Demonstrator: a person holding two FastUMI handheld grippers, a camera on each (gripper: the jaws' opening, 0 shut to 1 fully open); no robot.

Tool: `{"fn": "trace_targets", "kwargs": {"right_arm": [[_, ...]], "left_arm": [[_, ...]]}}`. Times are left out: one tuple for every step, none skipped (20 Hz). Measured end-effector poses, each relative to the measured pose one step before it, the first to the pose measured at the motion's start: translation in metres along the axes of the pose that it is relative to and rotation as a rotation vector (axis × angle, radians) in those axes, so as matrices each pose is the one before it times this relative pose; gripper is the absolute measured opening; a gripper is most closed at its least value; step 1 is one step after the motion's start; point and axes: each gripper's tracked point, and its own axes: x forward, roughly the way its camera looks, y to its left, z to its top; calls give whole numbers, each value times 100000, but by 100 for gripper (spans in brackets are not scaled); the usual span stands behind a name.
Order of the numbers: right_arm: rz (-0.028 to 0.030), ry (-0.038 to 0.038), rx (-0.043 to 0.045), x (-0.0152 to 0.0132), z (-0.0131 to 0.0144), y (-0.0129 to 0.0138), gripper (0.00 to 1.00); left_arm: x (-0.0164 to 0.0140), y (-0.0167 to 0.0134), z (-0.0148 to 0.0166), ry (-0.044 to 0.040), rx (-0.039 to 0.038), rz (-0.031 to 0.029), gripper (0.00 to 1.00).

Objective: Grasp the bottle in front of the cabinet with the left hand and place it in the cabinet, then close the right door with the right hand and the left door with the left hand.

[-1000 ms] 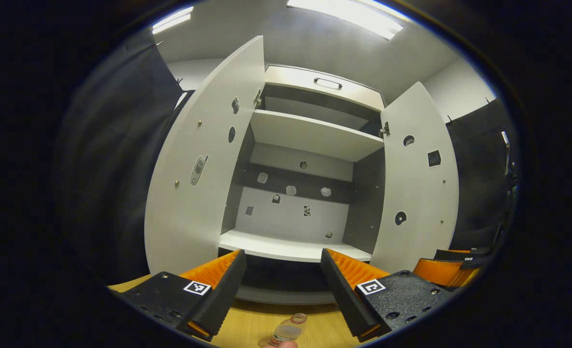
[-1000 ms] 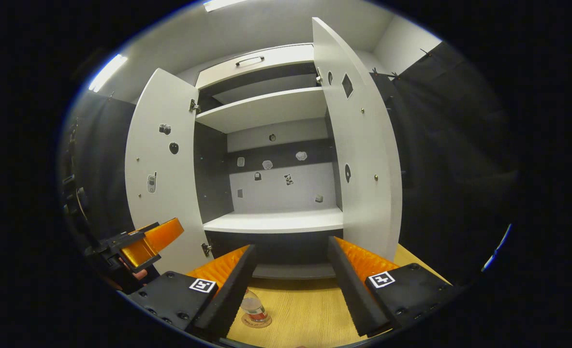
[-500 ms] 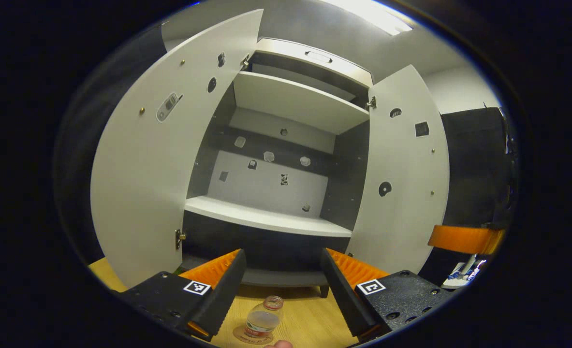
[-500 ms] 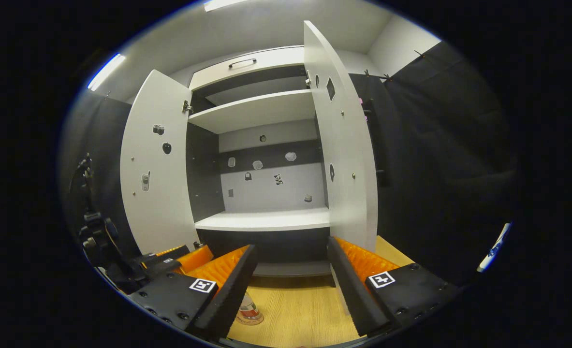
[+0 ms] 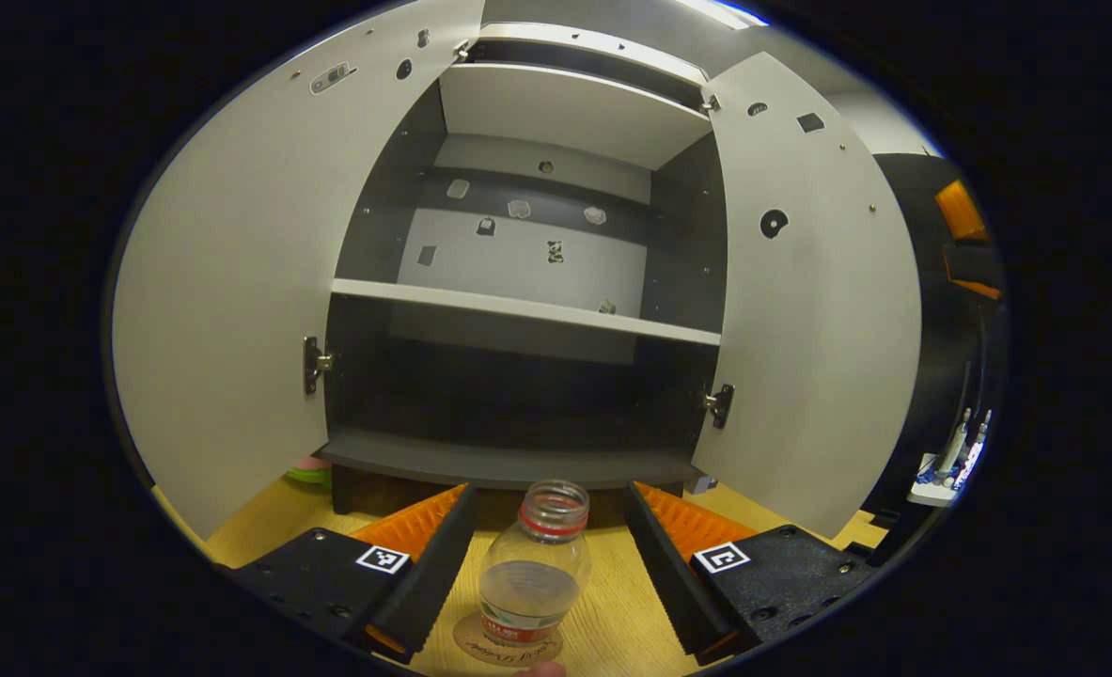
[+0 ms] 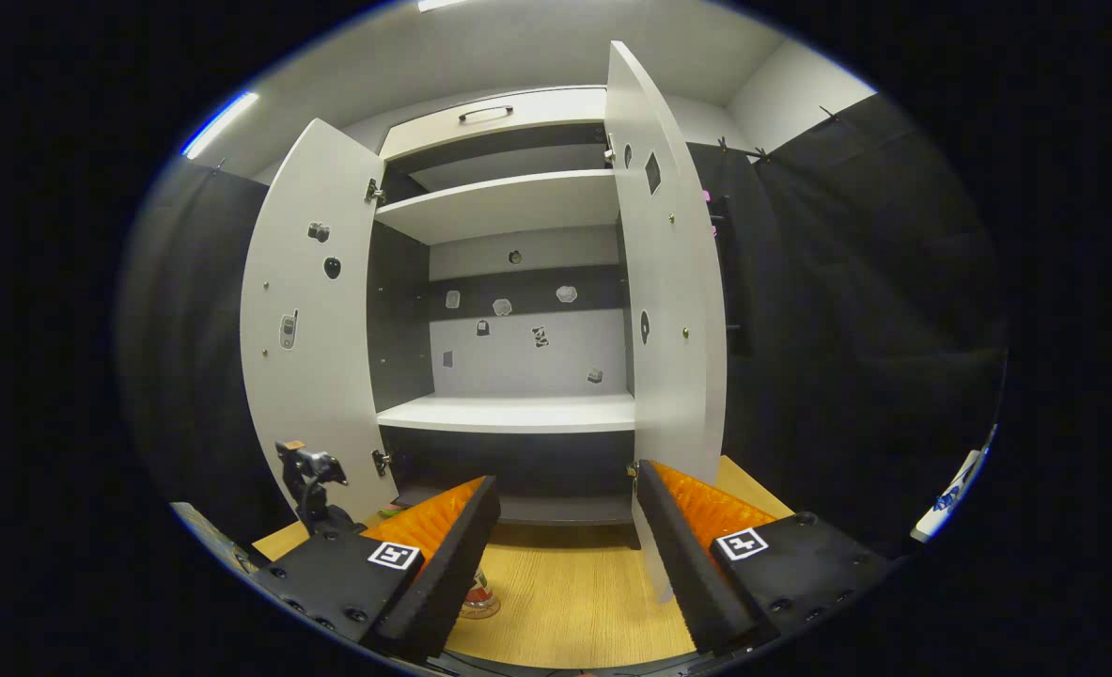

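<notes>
In my right gripper view, my right tool's [image 6: 565,564] left finger [image 6: 443,574] hides most of the bottle [image 6: 478,602]; just its base shows beside that finger on the tabletop [image 6: 574,602]. In my left gripper view the bottle's [image 5: 532,574] foot and the round coaster [image 5: 509,647] under it are cut off at the lower edge. The small stickers on the cabinet's back wall [image 5: 518,254] are too small to make out. A pink and green thing [image 5: 306,468] left of the cabinet's base is mostly hidden behind the left door [image 5: 227,282]. Far right of the cabinet, small items [image 5: 950,461] are too blurred to name.
</notes>
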Motion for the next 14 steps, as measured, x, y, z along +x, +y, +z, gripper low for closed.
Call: {"fn": "trace_targets", "kwargs": {"right_arm": [[-350, -20, 17, -212, -40, 3, 98], [-381, -100, -5, -211, -94, -36, 98], [-294, -19, 90, -166, -19, -20, 98], [-191, 2, 205, -135, 15, -61, 98], [-34, 305, 160, -98, -85, -91, 98], [-305, 357, 118, -140, -124, -246, 98], [-464, 433, 96, 77, -117, -171, 98], [-336, 663, 155, -3, -114, -158, 98], [-58, 397, 305, -89, -162, -126, 98], [-63, 325, 243, -83, -66, -106, 98], [-241, 467, 33, -17, -117, -159, 98], [-246, 538, -6, -74, -193, -255, 98], [-382, 376, -64, 11, -112, -200, 98], [-507, 181, 18, -109, -148, -197, 98]], "left_arm": [[38, 254, -1379, 2375, 295, 758, 95], [37, 205, -1289, 2232, -57, 532, 95], [44, 157, -1106, 1502, -315, 332, 95], [-52, 84, -1048, 1466, -30, 623, 95], [-54, 107, -924, 1276, 266, 425, 95], [25, 51, -801, 1074, 760, 366, 95], [153, -62, -769, 1484, 1277, -733, 95], [68, -103, -613, 1279, 327, -1213, 95], [-180, 83, -125, -189, -343, -593, 93], [51, 28, 110, -1122, -612, -426, 91], [-312, 33, 156, -11, -404, 115, 83], [-180, -256, -188, 677, -407, -647, 80], [-293, 186, 137, 409, 91, 922, 76], [-356, 470, 280, 843, 355, 1756, 74]]}}
